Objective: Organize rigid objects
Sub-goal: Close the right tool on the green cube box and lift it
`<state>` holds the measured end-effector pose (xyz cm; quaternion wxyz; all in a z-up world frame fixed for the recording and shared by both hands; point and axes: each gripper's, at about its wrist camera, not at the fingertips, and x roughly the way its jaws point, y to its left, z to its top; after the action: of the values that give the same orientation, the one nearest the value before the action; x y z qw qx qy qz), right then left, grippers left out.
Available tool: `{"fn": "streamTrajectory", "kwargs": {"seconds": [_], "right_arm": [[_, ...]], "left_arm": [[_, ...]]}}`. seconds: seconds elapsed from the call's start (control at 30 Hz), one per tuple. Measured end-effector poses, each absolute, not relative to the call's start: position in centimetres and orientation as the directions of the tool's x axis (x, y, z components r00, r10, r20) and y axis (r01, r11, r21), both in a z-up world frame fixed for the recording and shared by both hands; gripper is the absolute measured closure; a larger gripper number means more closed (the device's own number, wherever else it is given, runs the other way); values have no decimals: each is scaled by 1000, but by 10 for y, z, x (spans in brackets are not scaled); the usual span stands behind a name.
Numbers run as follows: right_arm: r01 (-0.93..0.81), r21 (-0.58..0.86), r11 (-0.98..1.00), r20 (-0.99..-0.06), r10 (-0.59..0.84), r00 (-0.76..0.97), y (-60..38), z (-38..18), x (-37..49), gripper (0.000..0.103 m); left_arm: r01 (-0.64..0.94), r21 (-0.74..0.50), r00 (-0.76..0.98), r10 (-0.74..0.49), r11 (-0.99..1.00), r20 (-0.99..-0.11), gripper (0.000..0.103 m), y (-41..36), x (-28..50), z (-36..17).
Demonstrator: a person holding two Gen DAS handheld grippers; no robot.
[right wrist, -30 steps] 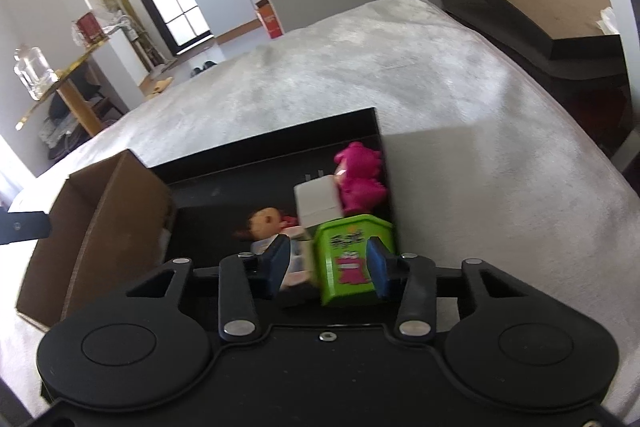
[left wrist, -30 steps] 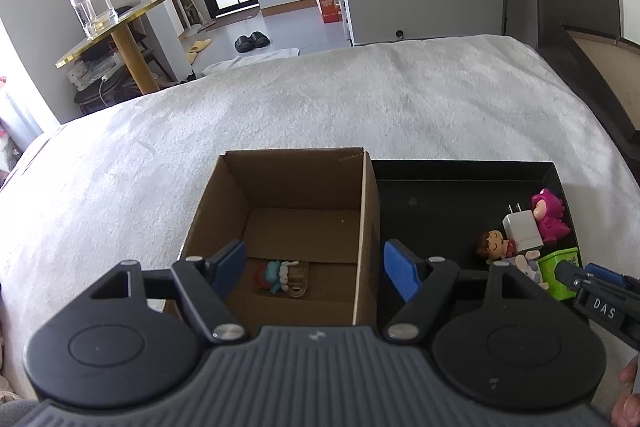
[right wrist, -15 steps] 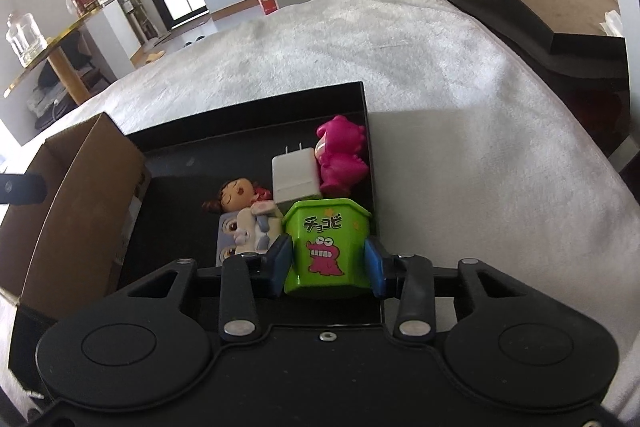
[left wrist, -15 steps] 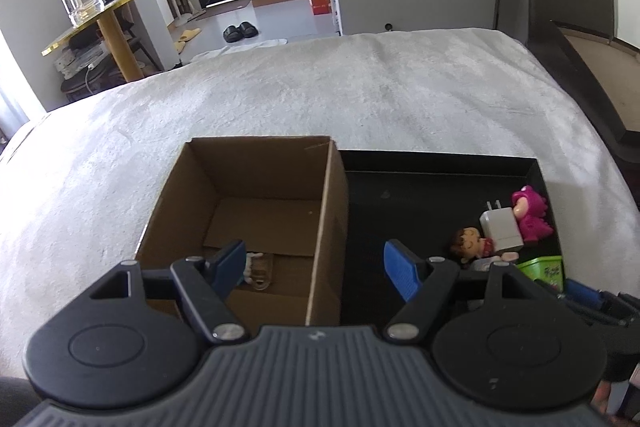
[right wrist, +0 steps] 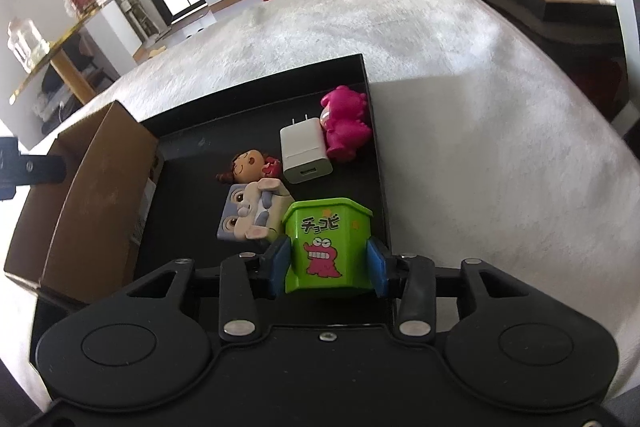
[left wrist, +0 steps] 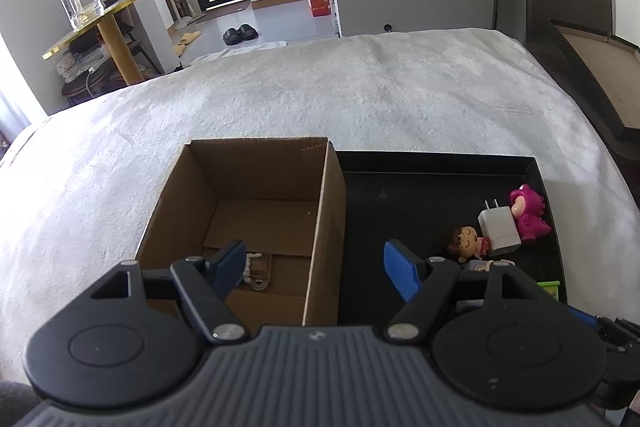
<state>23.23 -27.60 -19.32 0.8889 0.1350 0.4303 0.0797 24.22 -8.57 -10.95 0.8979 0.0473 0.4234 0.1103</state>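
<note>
On the white-covered surface point(left wrist: 360, 95), the green box point(right wrist: 328, 243) is clamped by the right gripper point(right wrist: 326, 263), its jaws easing open, above the black tray point(right wrist: 240, 107) for transfer to the cardboard box point(left wrist: 256, 195), over which the left gripper point(left wrist: 314, 263) is held open and empty.

The left gripper point(left wrist: 314, 267) has a grey ribbed body with a small pale mark at its front edge, two round black discs with embossed circles, black angled link arms with silver pivot screws, and blue-padded fingers point(left wrist: 400, 277). The right gripper point(right wrist: 326, 265) is all black, with a smooth body, the same two discs, silver screws on its links and one at the centre, and blue finger pads point(right wrist: 377, 269).
</note>
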Motion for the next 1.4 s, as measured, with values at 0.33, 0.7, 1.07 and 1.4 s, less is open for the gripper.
{"fn": "streamTrajectory", "kwargs": {"seconds": [0.33, 0.7, 1.07, 1.4], "right_arm": [[-21, 379, 925, -747, 319, 583, -282, -208, 245, 53], [1, 393, 919, -735, 314, 601, -287, -200, 243, 55], [-33, 327, 944, -714, 270, 646, -268, -161, 229, 55], [-57, 271, 961, -691, 235, 684, -244, -132, 223, 55]], "left_arm": [[-149, 196, 616, 246, 969, -749, 28, -96, 250, -114], [-151, 161, 616, 220, 975, -757, 28, -86, 239, -109], [-166, 114, 625, 194, 980, -756, 28, -52, 218, -91], [-194, 54, 644, 169, 979, -746, 28, -16, 204, -83]]}}
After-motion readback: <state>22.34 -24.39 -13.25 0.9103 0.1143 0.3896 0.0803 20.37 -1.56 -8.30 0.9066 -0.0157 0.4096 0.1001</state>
